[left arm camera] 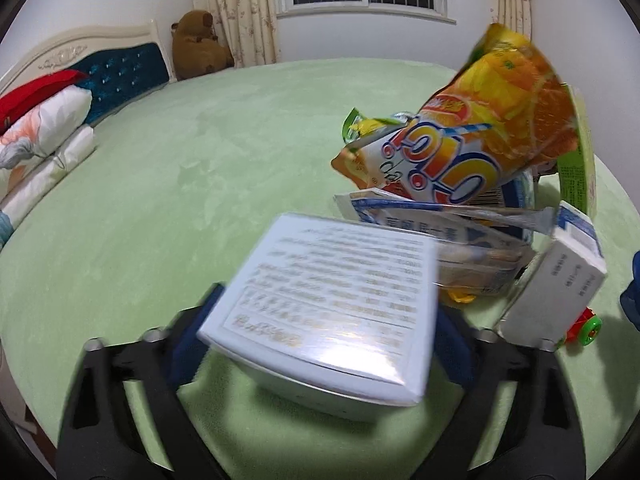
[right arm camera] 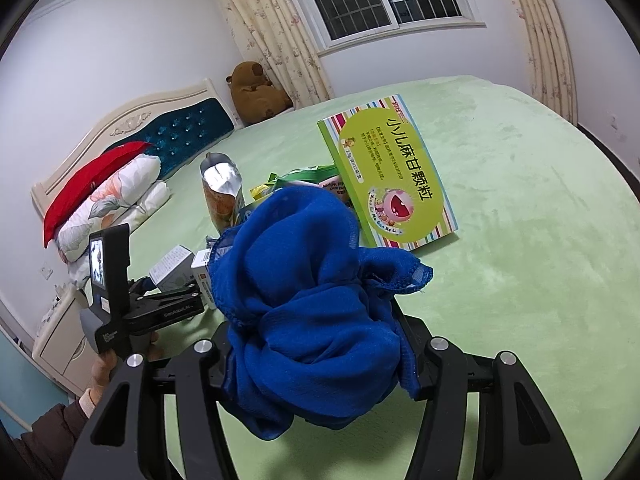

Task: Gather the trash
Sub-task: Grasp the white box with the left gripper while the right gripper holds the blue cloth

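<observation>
My left gripper (left arm camera: 320, 312) is shut on a white printed box (left arm camera: 332, 304) and holds it just above the green bed cover (left arm camera: 180, 200). Ahead of it is a trash pile: an orange snack bag (left arm camera: 480, 128), a blue-white wrapper (left arm camera: 432, 220) and a small white carton (left arm camera: 560, 280). My right gripper (right arm camera: 316, 320) is shut on a crumpled blue cloth (right arm camera: 312, 292). In the right wrist view the pile lies behind the cloth, with a green striped medicine box (right arm camera: 396, 176), a foil bag (right arm camera: 222, 188) and the left gripper (right arm camera: 160, 304) with its white box (right arm camera: 172, 272).
A small toy with a green wheel (left arm camera: 588, 330) lies beside the white carton. Pillows (left arm camera: 44, 136) and a blue headboard (left arm camera: 120, 76) are at the left. A brown plush toy (left arm camera: 200, 44) sits at the bed's far corner. A white nightstand (right arm camera: 60, 336) stands beside the bed.
</observation>
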Motion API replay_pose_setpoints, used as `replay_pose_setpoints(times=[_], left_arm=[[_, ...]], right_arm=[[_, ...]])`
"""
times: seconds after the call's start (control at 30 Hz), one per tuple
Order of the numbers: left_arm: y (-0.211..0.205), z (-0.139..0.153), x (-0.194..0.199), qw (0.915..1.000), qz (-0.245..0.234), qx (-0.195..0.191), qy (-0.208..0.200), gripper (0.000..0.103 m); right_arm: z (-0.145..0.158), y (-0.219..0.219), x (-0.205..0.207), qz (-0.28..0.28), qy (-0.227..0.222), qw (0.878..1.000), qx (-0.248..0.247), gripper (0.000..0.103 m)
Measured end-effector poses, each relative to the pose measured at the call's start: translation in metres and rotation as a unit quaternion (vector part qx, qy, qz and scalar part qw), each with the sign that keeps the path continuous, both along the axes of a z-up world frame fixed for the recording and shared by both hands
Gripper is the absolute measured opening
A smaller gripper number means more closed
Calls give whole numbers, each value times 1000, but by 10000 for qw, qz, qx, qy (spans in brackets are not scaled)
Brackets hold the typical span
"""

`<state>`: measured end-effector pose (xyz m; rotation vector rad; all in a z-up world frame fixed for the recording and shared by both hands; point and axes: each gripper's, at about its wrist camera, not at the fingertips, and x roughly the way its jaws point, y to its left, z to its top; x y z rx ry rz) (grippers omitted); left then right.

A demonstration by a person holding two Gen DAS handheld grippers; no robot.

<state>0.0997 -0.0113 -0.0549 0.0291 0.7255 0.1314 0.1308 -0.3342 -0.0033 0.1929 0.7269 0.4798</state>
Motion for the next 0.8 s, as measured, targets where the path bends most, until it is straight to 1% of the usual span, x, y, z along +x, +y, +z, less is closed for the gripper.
replay_pose_setpoints(times=[0.07,0.2,0.3,0.37,0.5,0.57,0.63,0.7,0.73,0.8], left_arm=[[-6,1,-2,9999,47,159,-21,70],[-16,5,-9,9994,32,334,-80,68],[-20,11,-18,9996,12,261,-116,66],[-21,14,-24,9997,-7,218,-146,62],[-26,17,-40,9996,-6,206,-215,61],[-27,18,-51,9996,11,147,-245,61],[-27,18,-62,9995,52,63,-302,61],[-24,16,-74,9994,117,-141,-299,61],[-23,13,-86,9990,167,-302,-296,61],[-25,9,-106,9985,173,-423,-302,61]], right_arm=[[0,2,-1,-6,-45,10000,-62,58],[2,3,-6,26,-106,9999,-86,57],[6,2,-12,19,-212,9997,-102,57],[10,0,-15,25,-289,9995,-90,57],[14,0,-27,86,-511,9985,-175,57],[12,2,-36,157,-552,9981,-212,57],[5,3,-48,211,-482,9984,-191,57],[-2,4,-63,237,-431,9987,-142,57],[-4,4,-73,256,-437,9986,-131,58],[-7,5,-96,327,-501,9981,-134,57]])
